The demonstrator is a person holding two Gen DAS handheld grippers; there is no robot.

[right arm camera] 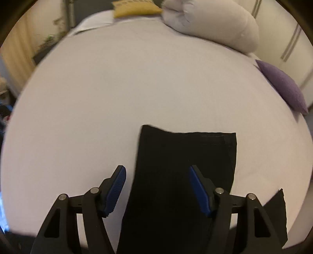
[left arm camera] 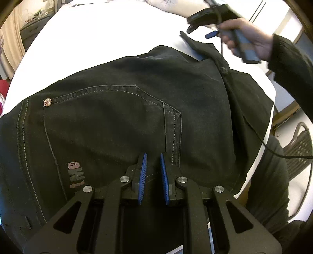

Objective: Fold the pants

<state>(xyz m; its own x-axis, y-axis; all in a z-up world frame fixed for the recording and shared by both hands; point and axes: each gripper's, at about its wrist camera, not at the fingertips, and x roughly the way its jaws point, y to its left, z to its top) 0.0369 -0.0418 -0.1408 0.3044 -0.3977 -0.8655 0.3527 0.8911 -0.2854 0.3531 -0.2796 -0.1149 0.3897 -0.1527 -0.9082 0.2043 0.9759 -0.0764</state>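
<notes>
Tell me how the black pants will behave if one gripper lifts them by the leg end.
The black pants will probably sag: they drape in soft creases on the bed. Stitched denim with a rivet looks fairly heavy. The leg end lies flat, so it likely won't slide.

The pants (left arm camera: pixel 121 109) are black with pale grey stitching, a copper rivet (left arm camera: pixel 47 102) and faded pink lettering. Both tongs are black with blue ribbed pads (right arm camera: pixel 115 190). The bed (right arm camera: pixel 117 88) is white; at two o'clock lies a purple cushion (right arm camera: pixel 283 88), at twelve a yellow one (right arm camera: pixel 135 9).
</notes>
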